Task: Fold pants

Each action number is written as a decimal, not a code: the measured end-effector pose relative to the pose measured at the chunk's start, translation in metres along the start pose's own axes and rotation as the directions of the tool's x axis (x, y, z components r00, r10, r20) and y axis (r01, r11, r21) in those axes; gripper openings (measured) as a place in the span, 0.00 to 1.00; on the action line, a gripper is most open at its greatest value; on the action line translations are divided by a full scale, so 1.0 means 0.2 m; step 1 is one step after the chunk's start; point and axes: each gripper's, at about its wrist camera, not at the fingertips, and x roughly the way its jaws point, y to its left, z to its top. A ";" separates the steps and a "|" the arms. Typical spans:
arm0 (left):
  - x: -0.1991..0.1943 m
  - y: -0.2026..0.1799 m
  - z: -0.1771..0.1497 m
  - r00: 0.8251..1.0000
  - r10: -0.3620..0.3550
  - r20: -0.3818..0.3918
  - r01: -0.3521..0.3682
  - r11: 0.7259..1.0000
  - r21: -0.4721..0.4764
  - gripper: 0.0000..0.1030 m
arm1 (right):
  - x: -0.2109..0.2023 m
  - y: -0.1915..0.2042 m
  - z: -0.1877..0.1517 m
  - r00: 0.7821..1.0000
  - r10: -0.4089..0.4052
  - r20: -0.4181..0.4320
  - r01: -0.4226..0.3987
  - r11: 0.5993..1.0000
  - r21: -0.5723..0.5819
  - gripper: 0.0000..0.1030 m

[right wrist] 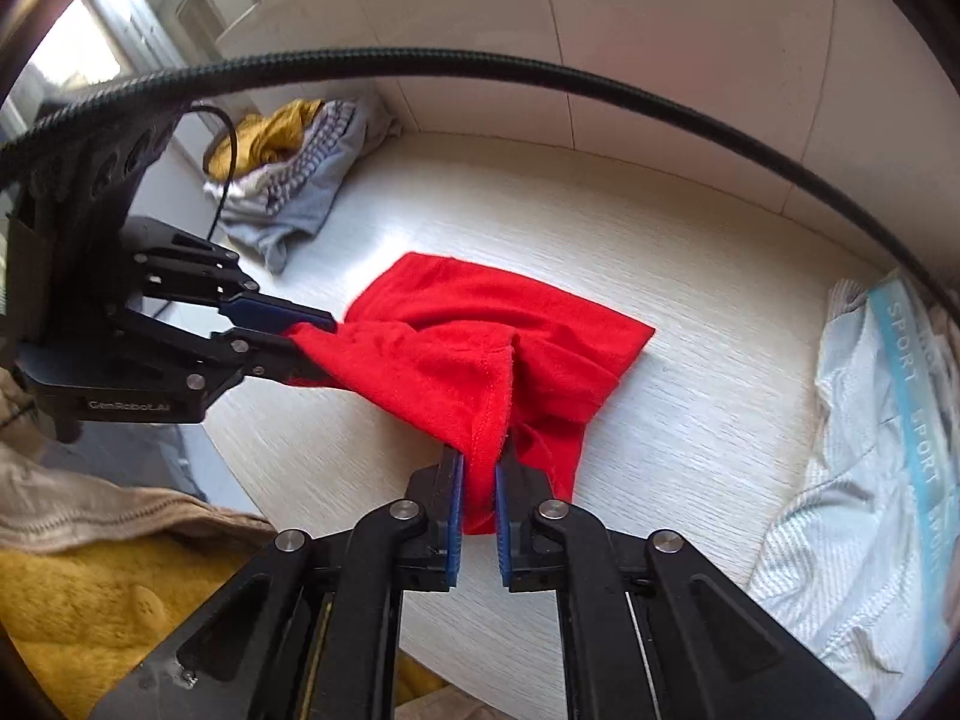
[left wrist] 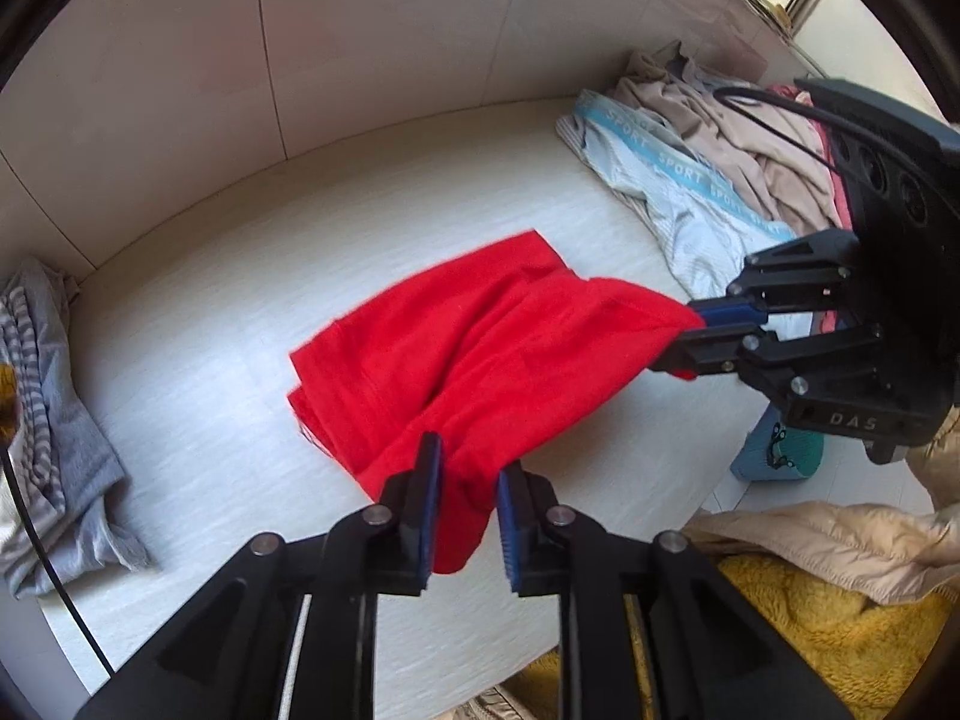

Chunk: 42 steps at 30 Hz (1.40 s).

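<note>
The soft red knit pants (left wrist: 474, 354) lie bunched on the pale wood-grain table (left wrist: 240, 276), part lifted between my two grippers. My left gripper (left wrist: 468, 516) pinches a near hem fold; my right gripper (right wrist: 479, 516) is clamped on the opposite edge. I judge the fabric light, limp and droopy, best held at seamed edges. Heaps of clothes (right wrist: 870, 468) lie well beyond either side.

A home laundry corner: clothes heaps (left wrist: 708, 168) on a white table (left wrist: 240, 276) against tiled walls (left wrist: 360, 48).
</note>
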 end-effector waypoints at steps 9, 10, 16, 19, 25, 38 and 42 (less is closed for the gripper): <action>0.02 0.18 0.21 0.999 -0.020 0.028 0.022 0.997 -0.069 0.23 | 0.06 -0.16 0.20 0.994 0.098 0.039 -0.102 0.987 0.126 0.09; 0.03 0.20 0.23 0.999 -0.012 0.030 0.015 0.997 -0.080 0.28 | 0.08 -0.18 0.22 0.994 0.105 0.037 -0.109 0.984 0.139 0.10; 0.09 0.31 0.38 0.999 0.012 0.050 -0.005 0.990 -0.140 0.29 | 0.13 -0.28 0.33 0.988 0.152 0.035 -0.155 0.971 0.182 0.10; 0.14 0.36 0.44 0.999 0.008 0.054 0.000 0.988 -0.155 0.29 | 0.14 -0.30 0.39 0.987 0.156 0.024 -0.158 0.973 0.166 0.10; 0.28 0.46 0.59 0.998 -0.008 0.063 0.022 0.976 -0.218 0.31 | 0.19 -0.44 0.47 0.997 0.069 0.022 -0.072 0.976 0.208 0.10; 0.50 0.43 0.63 0.996 0.090 -0.022 -0.093 0.980 -0.175 0.35 | 0.49 -0.50 0.47 0.992 -0.077 -0.096 0.093 0.981 0.173 0.10; 0.44 0.41 0.50 0.997 0.064 -0.047 -0.071 0.980 -0.188 0.35 | 0.49 -0.46 0.43 0.992 -0.024 -0.125 0.045 0.984 0.170 0.10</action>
